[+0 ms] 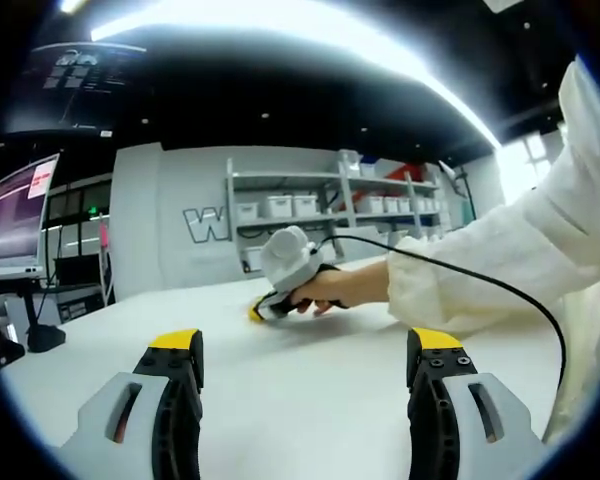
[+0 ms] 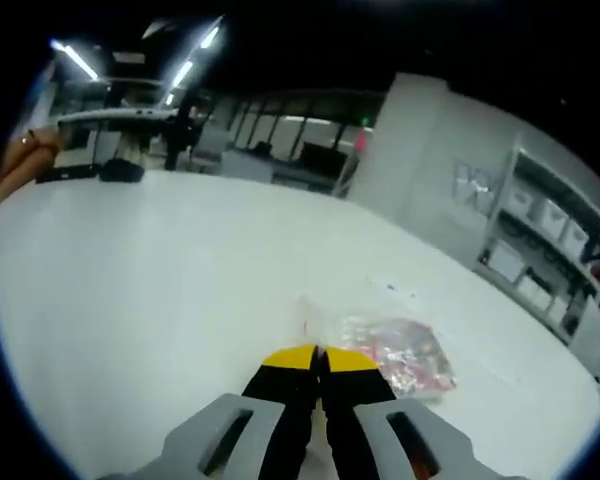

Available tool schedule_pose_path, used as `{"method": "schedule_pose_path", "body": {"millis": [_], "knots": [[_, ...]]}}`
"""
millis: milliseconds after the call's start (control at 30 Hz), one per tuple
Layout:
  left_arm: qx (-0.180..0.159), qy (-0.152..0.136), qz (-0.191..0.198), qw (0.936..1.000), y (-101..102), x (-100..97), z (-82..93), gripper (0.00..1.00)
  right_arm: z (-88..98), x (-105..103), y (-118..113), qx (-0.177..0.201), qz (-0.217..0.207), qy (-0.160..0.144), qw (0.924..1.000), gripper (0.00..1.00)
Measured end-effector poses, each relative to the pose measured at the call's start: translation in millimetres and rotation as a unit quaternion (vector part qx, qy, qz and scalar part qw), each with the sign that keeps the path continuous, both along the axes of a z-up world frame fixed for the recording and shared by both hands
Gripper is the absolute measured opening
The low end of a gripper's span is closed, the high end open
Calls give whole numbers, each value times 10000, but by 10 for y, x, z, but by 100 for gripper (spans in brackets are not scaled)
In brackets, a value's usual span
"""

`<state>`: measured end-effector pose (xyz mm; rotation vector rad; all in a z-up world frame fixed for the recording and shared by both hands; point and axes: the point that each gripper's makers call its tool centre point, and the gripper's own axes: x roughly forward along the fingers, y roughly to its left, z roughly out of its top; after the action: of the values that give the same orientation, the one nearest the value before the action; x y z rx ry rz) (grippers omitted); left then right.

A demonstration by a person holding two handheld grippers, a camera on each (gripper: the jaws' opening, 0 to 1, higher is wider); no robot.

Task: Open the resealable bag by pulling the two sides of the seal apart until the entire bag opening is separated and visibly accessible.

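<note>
In the right gripper view, the resealable bag (image 2: 405, 362), clear with red and pink contents, lies flat on the white table (image 2: 160, 290). My right gripper (image 2: 318, 358) is shut, its yellow tips pressed together at the bag's near left edge. I cannot tell whether they pinch the clear plastic. In the left gripper view, my left gripper (image 1: 305, 352) is open, its jaws wide apart above the table (image 1: 300, 400) with nothing between them. Farther off there, a hand (image 1: 345, 288) holds the right gripper (image 1: 257, 312) with its tip down on the table.
A white sleeve (image 1: 510, 270) and a black cable (image 1: 500, 290) cross the right side of the left gripper view. Shelves with white bins (image 1: 320, 205) stand behind the table and a monitor (image 1: 20, 210) at the left. A hand (image 2: 20, 160) shows at the table's far left edge.
</note>
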<state>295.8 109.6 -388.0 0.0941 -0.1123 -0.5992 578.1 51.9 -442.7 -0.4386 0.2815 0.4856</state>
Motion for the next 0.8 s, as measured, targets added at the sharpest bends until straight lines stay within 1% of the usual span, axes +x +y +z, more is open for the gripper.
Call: {"method": "schedule_pose_path", "body": {"millis": [67, 167, 333, 600, 800], "knots": [[-4, 9, -2, 10000, 1, 0, -2, 82, 0, -1, -5, 9, -17, -9, 10000, 0], [5, 8, 1, 10000, 1, 1, -4, 82, 32, 3, -26, -33, -37, -107, 9999, 0], [8, 15, 4, 10000, 2, 6, -7, 82, 189, 31, -79, 115, -127, -274, 9995, 0], [10, 21, 0, 10000, -4, 10, -8, 82, 341, 50, -140, 181, -198, -430, 9987, 0], [21, 25, 2, 10000, -6, 22, -12, 82, 422, 59, -162, 208, -248, -533, 9981, 0]]}}
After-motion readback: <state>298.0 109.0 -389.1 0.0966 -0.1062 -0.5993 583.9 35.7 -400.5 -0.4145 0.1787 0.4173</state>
